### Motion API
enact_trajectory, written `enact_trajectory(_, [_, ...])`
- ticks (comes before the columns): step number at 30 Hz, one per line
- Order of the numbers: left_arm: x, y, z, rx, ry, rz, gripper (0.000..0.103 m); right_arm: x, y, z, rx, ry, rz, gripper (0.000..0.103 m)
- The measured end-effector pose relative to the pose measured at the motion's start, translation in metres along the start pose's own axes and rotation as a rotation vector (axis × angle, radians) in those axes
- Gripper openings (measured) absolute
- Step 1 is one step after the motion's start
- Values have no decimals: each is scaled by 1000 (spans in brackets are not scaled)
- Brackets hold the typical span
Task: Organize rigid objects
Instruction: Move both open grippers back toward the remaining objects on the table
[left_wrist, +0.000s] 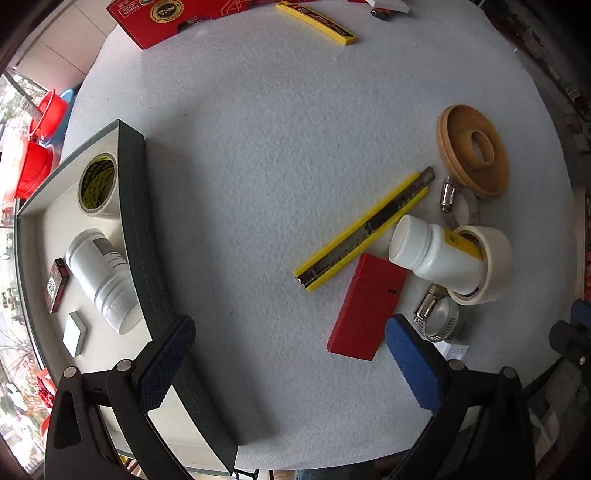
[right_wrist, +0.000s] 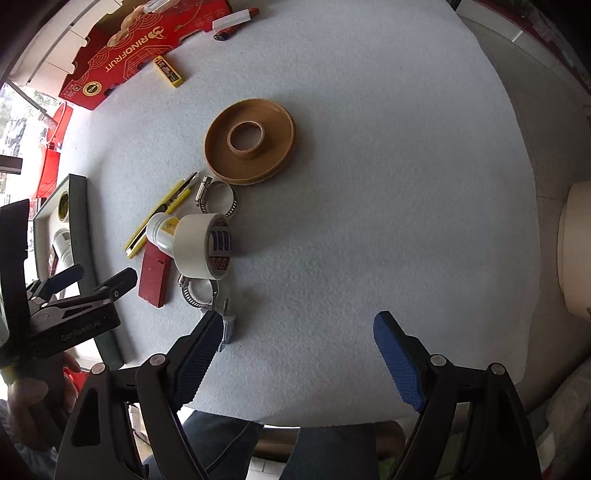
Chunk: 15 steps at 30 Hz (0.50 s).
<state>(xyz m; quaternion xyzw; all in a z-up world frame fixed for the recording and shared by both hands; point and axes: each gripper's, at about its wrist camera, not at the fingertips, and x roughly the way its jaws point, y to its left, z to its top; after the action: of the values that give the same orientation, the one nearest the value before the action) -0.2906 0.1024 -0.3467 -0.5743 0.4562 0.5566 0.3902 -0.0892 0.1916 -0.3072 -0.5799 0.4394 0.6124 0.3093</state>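
Below, two handheld grippers hang over a grey felt table (left_wrist: 280, 122), both pointing down. The left gripper (left_wrist: 290, 332) is spread wide and empty, one finger over the wall of a dark box (left_wrist: 136, 206), the other near a red case (left_wrist: 365, 306). The right gripper (right_wrist: 297, 336) is also spread wide and empty, over bare felt beside the clutter.

Loose items crowd together: a yellow knife (left_wrist: 364, 229) lies flat, long axis diagonal, its metal tip pointing up-right toward a tan spool (left_wrist: 472, 151). A white bottle (left_wrist: 424, 251) lies on its side, cap pointing at the knife, its base pushed inside a tape roll (left_wrist: 487, 258). Two hose clamps (left_wrist: 439, 317) sit beside the roll.

Risks, as a judgement: lifting the bottle could drag the roll along; closing on the red case could nudge the knife or catch a clamp; a finger lowered here could hit the box wall.
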Motion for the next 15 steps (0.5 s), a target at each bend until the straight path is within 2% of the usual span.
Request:
enact_trajectory(4, [16, -10, -4, 34, 35, 16, 103, 6, -11, -4, 25, 22, 10, 85])
enact_trajectory(9, [26, -3, -3, -22, 36, 16, 103, 11, -18, -9, 23, 38, 16, 85])
enact_trajectory(15, [26, 9, 21, -62, 17, 10, 103, 15, -24, -15, 27, 47, 14, 85])
